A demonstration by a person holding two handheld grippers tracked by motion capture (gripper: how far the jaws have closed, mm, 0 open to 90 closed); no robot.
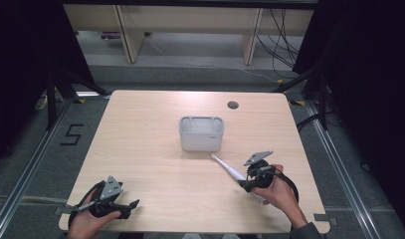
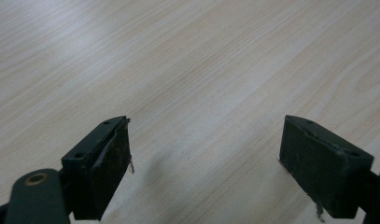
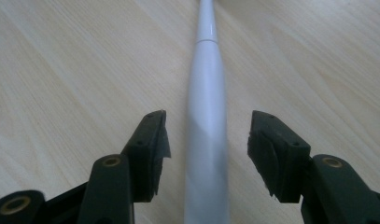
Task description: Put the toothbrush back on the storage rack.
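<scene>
Right gripper (image 3: 208, 135): jaws released, standing either side of a slim white plastic electric toothbrush (image 3: 205, 116) with clear gaps, pads not touching it. The toothbrush lies flat on the light wood-grain bench (image 1: 155, 174), its head end pointing toward a pale grey rectangular plastic container (image 1: 201, 133) near the bench centre, just short of it. Left gripper (image 2: 204, 163): jaws released wide, nothing between them, at the near left bench edge.
</scene>
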